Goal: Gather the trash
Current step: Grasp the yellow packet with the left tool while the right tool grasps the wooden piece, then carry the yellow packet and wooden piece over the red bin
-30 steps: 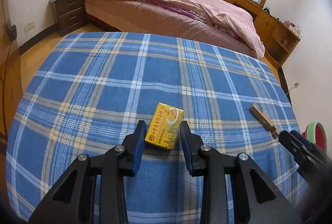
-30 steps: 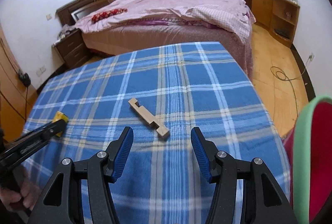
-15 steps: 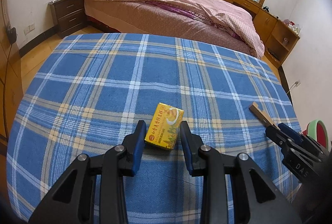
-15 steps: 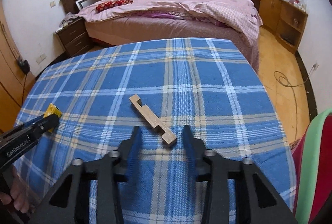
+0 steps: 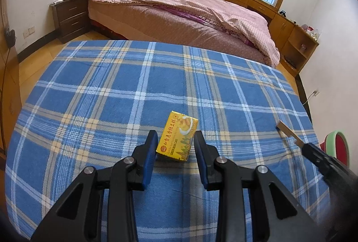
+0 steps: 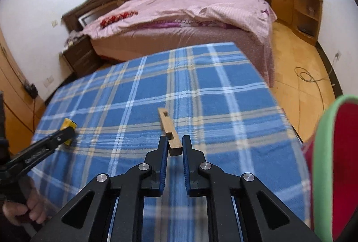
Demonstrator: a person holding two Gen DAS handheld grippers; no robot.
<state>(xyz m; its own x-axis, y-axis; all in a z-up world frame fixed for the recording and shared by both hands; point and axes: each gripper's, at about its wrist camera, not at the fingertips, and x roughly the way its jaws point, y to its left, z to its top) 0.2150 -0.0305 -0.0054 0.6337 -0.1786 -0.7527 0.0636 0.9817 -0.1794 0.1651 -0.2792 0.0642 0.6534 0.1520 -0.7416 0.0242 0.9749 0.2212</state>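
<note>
A yellow green-bean-cake box [image 5: 177, 139] lies on the blue plaid tablecloth [image 5: 111, 94]. My left gripper [image 5: 175, 141] is open, its fingers either side of the box's near end with a small gap on each side. The box also shows at the left in the right wrist view [image 6: 68, 124]. A notched wooden stick [image 6: 169, 130] lies on the cloth. My right gripper [image 6: 175, 144] has closed in around the stick's near end; whether its pads touch it I cannot tell. The stick shows at the right in the left wrist view [image 5: 288, 131].
A bin with a green rim and red inside [image 6: 329, 152] stands off the table's right edge, also in the left wrist view [image 5: 336, 145]. Behind the table is a bed with a pink cover [image 5: 179, 7], a nightstand [image 5: 71, 16] and wooden cabinets [image 5: 290, 33].
My right gripper has moved forward to the stick's near end and its fingers have narrowed from wide open. My left gripper has stayed around the box.
</note>
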